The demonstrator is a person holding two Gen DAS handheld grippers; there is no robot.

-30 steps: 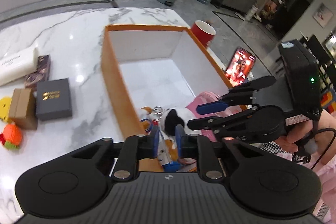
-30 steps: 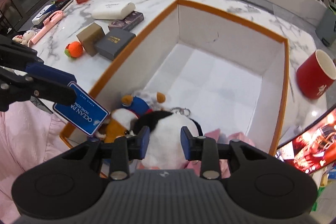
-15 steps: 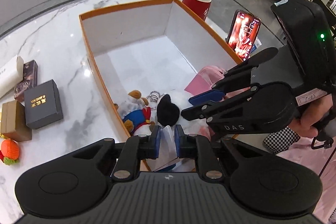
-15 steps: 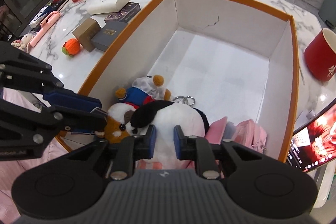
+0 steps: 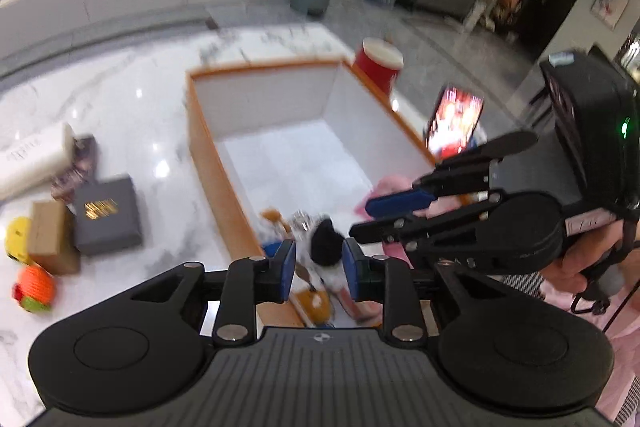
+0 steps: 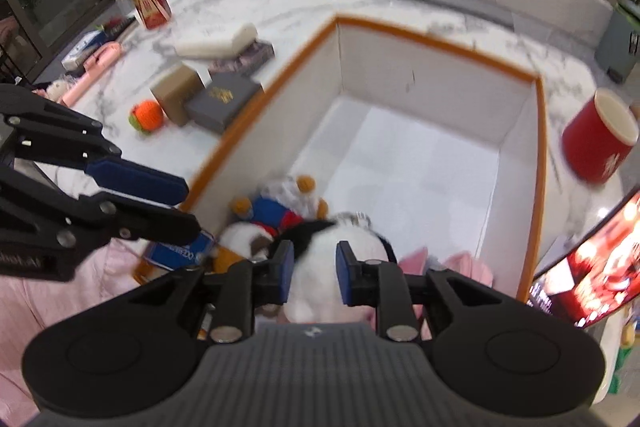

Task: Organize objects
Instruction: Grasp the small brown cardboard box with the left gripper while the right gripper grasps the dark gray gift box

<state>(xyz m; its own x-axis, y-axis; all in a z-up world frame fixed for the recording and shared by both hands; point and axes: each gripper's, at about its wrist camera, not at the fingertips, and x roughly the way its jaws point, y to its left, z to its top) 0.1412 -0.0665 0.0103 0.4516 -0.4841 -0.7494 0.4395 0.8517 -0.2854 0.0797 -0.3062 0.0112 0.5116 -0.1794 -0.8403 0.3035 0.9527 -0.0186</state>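
While both claws hang over the near end of the orange-rimmed box (image 6: 440, 43), the step in hand looks like letting the soft toys settle inside it and drawing clear. The left claw (image 5: 318, 269) has just been opening; its blue pads now stand apart with nothing pressed between them, and the blue tag (image 6: 180, 253) lies loose at the box's near corner. The right claw (image 6: 314, 275) has also just eased wider, its pads parted either side of the white-and-black plush (image 6: 320, 247) below, and I judge them not to be pinching it, though blur makes contact hard to rule out. To do this well, lift each claw straight up so no fur or key ring snags, and keep the two claws from knocking together, since they sit near each other. Beside the plush lies a small blue-and-red plush (image 6: 276, 209), and pink cloth (image 6: 468, 263) fills the near right corner; most of the box floor is bare. On the white marble bench (image 5: 120, 99) wait a grey box (image 5: 106, 215), a brown box (image 5: 50, 239), an orange ball (image 5: 34, 287) and a red cup (image 6: 596, 139). A phone (image 5: 454, 121) glows by the box.
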